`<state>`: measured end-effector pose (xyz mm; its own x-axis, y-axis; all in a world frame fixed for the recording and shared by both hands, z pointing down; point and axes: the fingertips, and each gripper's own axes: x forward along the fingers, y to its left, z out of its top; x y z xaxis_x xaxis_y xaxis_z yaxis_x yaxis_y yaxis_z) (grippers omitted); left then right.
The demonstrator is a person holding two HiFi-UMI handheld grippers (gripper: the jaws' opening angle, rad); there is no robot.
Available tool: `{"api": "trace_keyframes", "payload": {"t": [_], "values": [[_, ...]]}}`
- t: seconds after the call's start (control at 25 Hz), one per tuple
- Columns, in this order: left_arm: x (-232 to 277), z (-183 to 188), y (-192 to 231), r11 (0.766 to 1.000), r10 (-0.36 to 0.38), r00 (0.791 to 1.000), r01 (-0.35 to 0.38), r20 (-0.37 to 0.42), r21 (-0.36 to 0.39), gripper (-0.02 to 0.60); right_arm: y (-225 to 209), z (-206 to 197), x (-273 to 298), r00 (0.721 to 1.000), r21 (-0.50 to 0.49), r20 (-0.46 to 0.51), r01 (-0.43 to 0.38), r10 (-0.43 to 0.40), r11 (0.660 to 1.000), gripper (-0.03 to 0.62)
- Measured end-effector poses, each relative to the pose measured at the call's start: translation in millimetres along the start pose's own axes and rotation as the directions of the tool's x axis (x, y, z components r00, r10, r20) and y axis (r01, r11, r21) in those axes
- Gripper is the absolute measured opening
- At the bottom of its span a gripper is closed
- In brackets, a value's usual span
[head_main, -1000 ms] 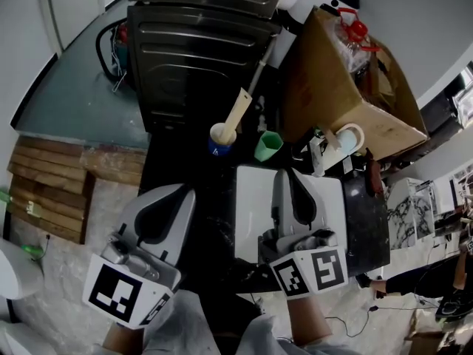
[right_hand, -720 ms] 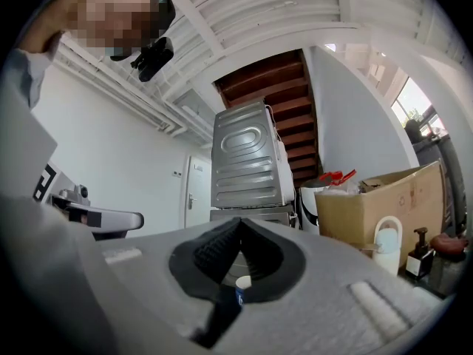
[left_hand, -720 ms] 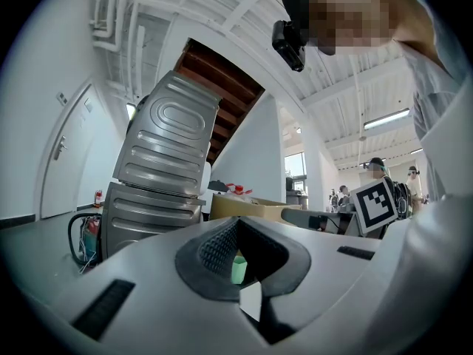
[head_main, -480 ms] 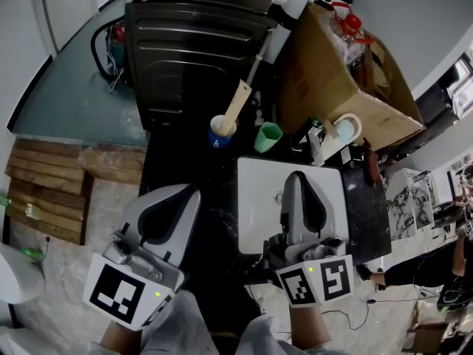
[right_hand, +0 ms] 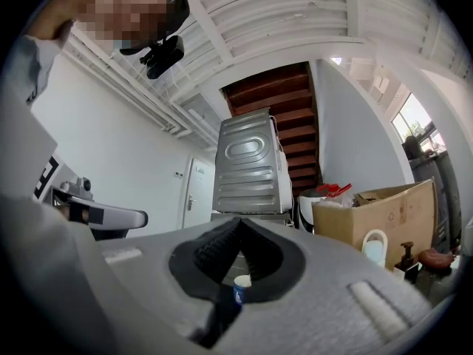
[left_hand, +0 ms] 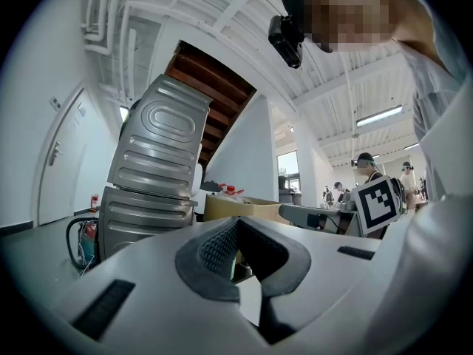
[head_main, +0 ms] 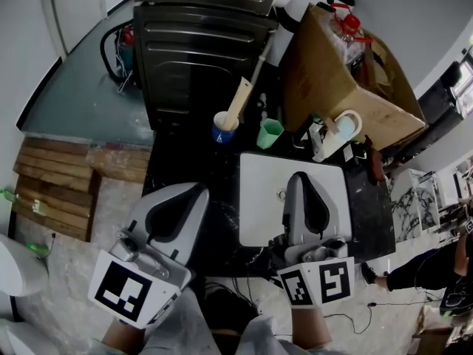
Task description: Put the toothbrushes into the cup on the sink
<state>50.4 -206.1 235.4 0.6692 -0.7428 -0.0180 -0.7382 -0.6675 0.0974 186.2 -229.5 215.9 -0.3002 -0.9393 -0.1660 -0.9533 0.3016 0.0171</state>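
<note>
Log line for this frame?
left hand-held gripper: shut, empty | right hand-held gripper: shut, empty, over sink

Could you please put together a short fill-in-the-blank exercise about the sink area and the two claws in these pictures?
1. The long-handled tool stands in the ____ cup.
2. Just right of that one stands a ____ cup.
3. The right claw hovers above the white ____.
4. The left claw and the right claw are both ____, with nothing between their jaws.

Missing words: blue; green; sink; shut.
</note>
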Motion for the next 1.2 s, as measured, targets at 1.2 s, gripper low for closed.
{"api": "trace_keyframes", "payload": {"t": [1.2], "values": [[-93.0, -3.1, -167.4, 0.996, 0.054, 0.998, -0.056, 0.038, 0.073, 0.002, 13.9, 36.8, -185.2, 0.991, 0.06, 0.036, -0.128, 0.126, 0.99, -0.003]]}}
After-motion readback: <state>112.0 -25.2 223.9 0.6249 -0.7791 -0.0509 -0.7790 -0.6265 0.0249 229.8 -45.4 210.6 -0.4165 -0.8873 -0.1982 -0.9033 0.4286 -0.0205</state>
